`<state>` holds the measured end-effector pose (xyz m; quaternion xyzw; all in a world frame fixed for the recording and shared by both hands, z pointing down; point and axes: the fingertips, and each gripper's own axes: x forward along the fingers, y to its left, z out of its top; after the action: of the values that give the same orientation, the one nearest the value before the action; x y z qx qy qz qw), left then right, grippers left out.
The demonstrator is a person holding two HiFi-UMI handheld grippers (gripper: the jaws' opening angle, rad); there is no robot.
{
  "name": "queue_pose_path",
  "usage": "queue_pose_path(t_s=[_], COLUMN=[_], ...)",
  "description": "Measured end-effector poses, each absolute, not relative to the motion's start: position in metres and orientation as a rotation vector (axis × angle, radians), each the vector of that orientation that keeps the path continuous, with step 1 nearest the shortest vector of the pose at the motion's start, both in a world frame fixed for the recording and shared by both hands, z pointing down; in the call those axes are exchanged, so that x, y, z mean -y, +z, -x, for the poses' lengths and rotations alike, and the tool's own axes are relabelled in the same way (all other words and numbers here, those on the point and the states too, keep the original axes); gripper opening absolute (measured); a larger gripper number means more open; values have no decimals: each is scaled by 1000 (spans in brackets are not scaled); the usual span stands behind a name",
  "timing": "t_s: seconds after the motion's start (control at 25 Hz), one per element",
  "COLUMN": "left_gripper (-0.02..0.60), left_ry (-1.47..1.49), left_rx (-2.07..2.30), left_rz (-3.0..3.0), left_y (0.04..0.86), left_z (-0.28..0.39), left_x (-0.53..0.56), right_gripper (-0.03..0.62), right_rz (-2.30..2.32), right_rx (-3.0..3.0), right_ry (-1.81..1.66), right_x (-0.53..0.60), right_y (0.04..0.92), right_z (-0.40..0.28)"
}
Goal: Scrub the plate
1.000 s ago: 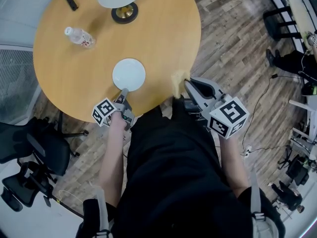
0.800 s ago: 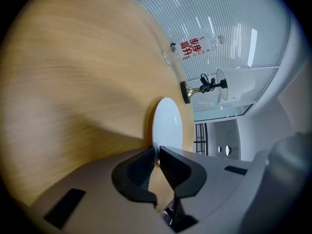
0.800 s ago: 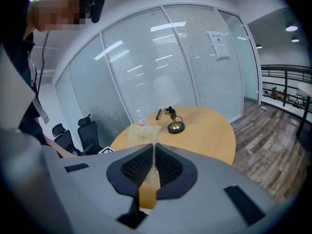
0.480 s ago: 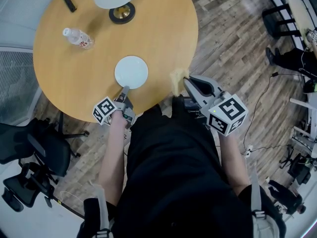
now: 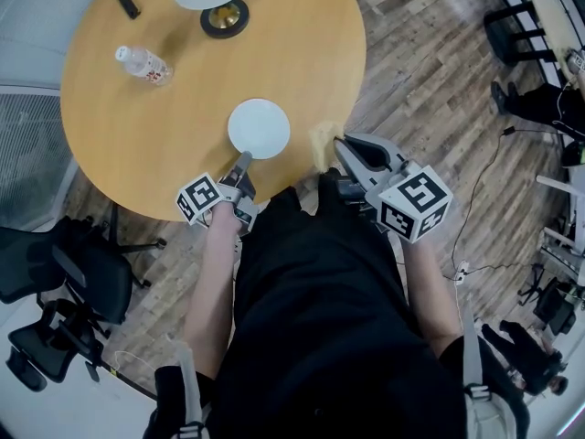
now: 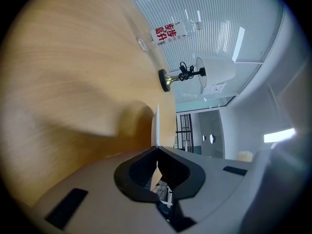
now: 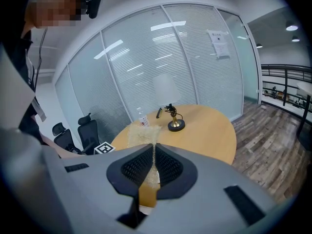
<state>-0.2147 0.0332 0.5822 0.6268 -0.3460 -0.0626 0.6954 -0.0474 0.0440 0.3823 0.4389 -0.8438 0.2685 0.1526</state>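
**Onlooker A:** Pinching the white plate (image 5: pixel 259 128) by its near rim, the left claw (image 5: pixel 240 165) has its jaws squeezed all but flat on that thin edge. The plate sits close to the near side of the round wooden bench (image 5: pixel 164 144). The right claw (image 5: pixel 338 149) is clamped on a yellow sponge (image 5: pixel 322 143), which hangs over the bench's rim, near the plate but not touching it.

**Onlooker B:** What would worry you from here?

**Onlooker A:** That grip. It's a narrow bite on a smooth rim, so I'd expect the plate to twist or slip out once the sponge presses down. Being this near the edge, it could then skid off towards the person's legs. The sponge is soft and only partly caught, so a hard scrub might fold it or drag it loose.

**Onlooker B:** And the arms?

**Onlooker A:** Both forearms run forward from the body. The left claw points ahead and slightly to the right, into the plate. The right is angled inward to the left, with its marker cube uppermost. The water bottle (image 5: pixel 142 62) and the lamp (image 5: pixel 224 16) stand well clear on the far side.
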Motion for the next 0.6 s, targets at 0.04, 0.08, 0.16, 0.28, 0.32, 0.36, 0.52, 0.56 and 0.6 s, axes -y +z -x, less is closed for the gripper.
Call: queue_pose_path(t_s=[0.04,0.08,0.16,0.28,0.32,0.36,0.52,0.56,0.6], left_gripper=[20,20,20,20,20,20,21,20,21], left_ry=[-132,-128,-122,-102,-99,-98,-102,-105,-109], left_rx=[764,756,741,732,732,732,742,747,752], left_rz=[-1394,-1388,-1387,-1397,-1398,-1398,-1389,-1387,-1383], left_y=[582,581,580,579,578,577,571,570,569], left_z=[212,210,205,197,193,190,176,172,168], left_x=[-35,-36,-38,-41,-42,-43,-43,-42,-43], right_gripper=[26,26,26,26,26,26,26,26,26], right_rz=[-1255,-1248,-1231,-1191,-1174,-1154,-1043,-1007,-968], right_rx=[2415,2408,2392,2360,2350,2341,2318,2314,2307], right_ry=[766,758,738,709,703,697,649,632,614], right_x=[-44,-45,-46,-46,-46,-45,-33,-29,-26], right_y=[385,389,399,417,423,428,454,463,473], right_z=[48,49,50,50,50,50,54,57,59])
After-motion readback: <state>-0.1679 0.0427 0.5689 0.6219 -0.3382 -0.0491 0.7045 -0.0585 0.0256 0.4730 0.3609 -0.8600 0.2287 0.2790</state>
